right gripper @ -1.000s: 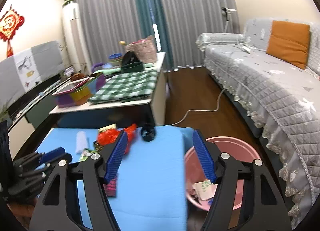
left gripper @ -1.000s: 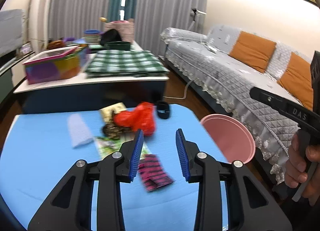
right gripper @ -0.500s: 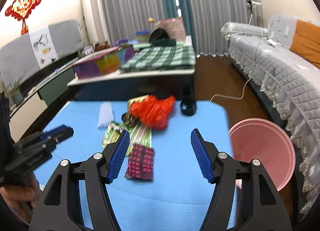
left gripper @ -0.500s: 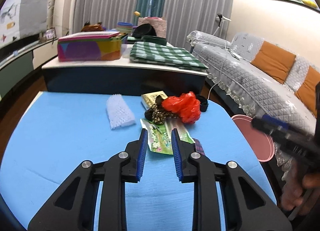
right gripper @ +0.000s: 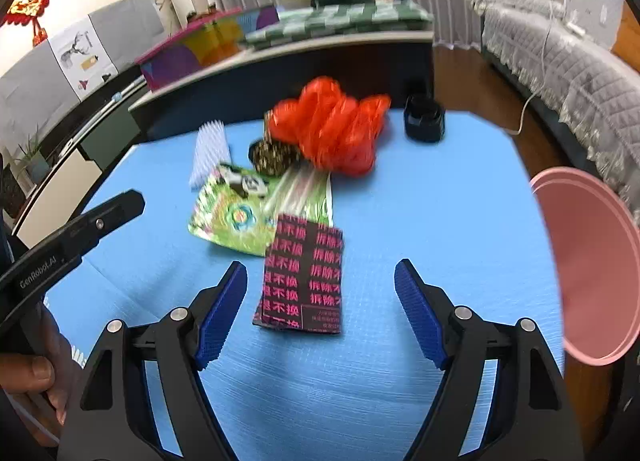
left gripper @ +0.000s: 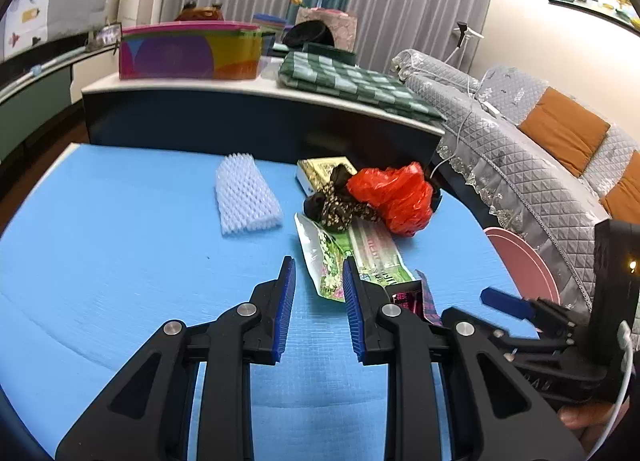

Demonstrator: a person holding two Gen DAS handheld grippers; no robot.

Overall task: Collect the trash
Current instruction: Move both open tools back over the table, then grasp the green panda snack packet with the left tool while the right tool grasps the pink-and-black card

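Trash lies on a blue table [left gripper: 120, 245]: a red plastic bag [left gripper: 394, 197], a dark speckled wrapper [left gripper: 336, 209], a green snack packet [left gripper: 332, 257], a white foam net [left gripper: 246, 197] and a black-and-pink packet [right gripper: 304, 273]. My left gripper [left gripper: 316, 285] is open and empty, low over the table, just short of the green packet. My right gripper [right gripper: 320, 301] is wide open and empty, its fingers on either side of the black-and-pink packet's near end. A pink bin [right gripper: 592, 261] stands off the table's right edge.
A small black cup [right gripper: 424, 121] sits at the table's far right. A yellow-green box [left gripper: 320, 173] lies behind the bag. A dark counter [left gripper: 248, 121] with a colourful box and checked cloth stands beyond. A grey sofa [left gripper: 520, 165] runs along the right.
Both grippers have come down and forward toward the trash pile. The right one swung left from over the bin to the black-and-pink packet. The left jaws narrowed a little.
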